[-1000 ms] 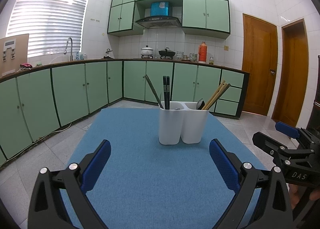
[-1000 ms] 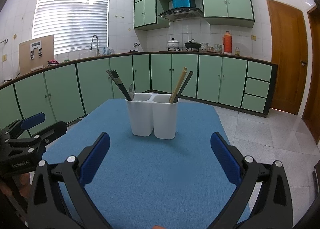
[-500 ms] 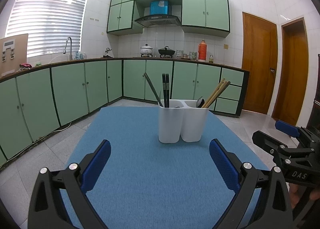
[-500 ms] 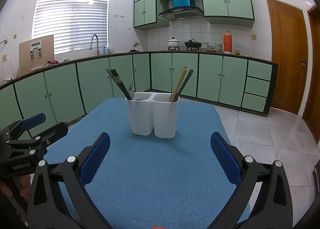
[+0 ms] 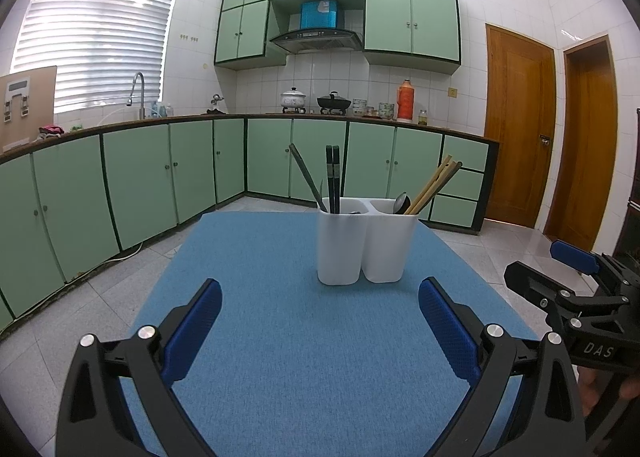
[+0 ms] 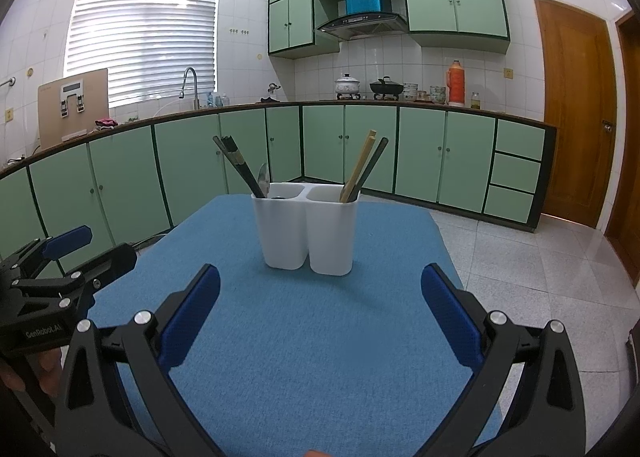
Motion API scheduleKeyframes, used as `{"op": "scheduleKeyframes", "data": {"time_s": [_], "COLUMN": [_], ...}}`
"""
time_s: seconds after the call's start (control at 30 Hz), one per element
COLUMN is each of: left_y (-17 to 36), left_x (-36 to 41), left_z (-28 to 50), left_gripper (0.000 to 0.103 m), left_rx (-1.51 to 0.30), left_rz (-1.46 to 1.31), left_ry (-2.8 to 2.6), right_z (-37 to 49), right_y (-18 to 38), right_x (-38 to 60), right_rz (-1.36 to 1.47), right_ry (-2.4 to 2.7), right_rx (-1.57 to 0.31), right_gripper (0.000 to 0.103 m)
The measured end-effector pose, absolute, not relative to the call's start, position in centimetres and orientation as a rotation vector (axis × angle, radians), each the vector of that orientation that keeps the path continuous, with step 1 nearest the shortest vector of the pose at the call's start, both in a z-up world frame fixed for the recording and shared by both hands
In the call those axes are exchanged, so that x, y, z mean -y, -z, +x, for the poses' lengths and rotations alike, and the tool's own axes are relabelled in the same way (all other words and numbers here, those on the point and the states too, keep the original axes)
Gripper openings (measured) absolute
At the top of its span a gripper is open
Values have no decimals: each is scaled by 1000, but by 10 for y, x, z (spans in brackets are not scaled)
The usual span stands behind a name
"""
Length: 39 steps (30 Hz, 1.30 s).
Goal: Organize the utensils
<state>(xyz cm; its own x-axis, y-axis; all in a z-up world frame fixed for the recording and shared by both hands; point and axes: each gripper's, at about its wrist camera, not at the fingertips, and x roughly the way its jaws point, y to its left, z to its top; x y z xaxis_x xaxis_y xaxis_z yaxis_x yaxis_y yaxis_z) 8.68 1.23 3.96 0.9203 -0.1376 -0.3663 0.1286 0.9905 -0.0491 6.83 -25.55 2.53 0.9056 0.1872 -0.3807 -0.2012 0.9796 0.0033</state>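
Observation:
A white two-compartment utensil holder (image 5: 364,243) stands upright on the blue table mat (image 5: 320,357), ahead of both grippers; it also shows in the right wrist view (image 6: 306,231). Its left compartment holds dark chopsticks (image 5: 333,179) and a dark-handled utensil. Its right compartment holds wooden chopsticks (image 5: 434,185) and a spoon (image 5: 401,203). My left gripper (image 5: 320,327) is open and empty, well short of the holder. My right gripper (image 6: 320,323) is open and empty too, also short of it.
The other gripper shows at each view's side, the right one (image 5: 576,297) and the left one (image 6: 52,277). Green cabinets (image 5: 140,185) and a counter ring the room. Wooden doors (image 5: 520,153) stand at the right. Tiled floor surrounds the table.
Both views show the holder almost unchanged, only a slight shift of the cameras. Both grippers stay open and empty.

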Motion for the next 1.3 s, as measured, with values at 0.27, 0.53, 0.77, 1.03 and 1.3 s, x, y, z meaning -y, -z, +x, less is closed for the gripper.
{"op": "scheduleKeyframes", "data": {"time_s": [0.27,0.53,0.77,1.03,1.3], "left_y": [-39,-39,-37,-36,-36], "left_x": [-13,-13,-13,-13,-13], "left_z": [88,87,88,90,90], "left_gripper": [97,97,97,97,97], "left_rx": [-379,-379,-380,-385,-388], "left_rz": [-24,-24,-25,-27,-27], "left_ry": [137,137,134,131,132], "right_z": [68,68,68,68,68], "right_y": [-26,-26,-26,-26,-26], "right_x": [255,256,255,256,256], "right_rz": [-36,-35,-36,-37,-36], "right_ry": [-200,-201,-200,-200,-200], "right_rx": [-389,-390,-391,-390,-392], "right_gripper": [98,98,98,98,98]}}
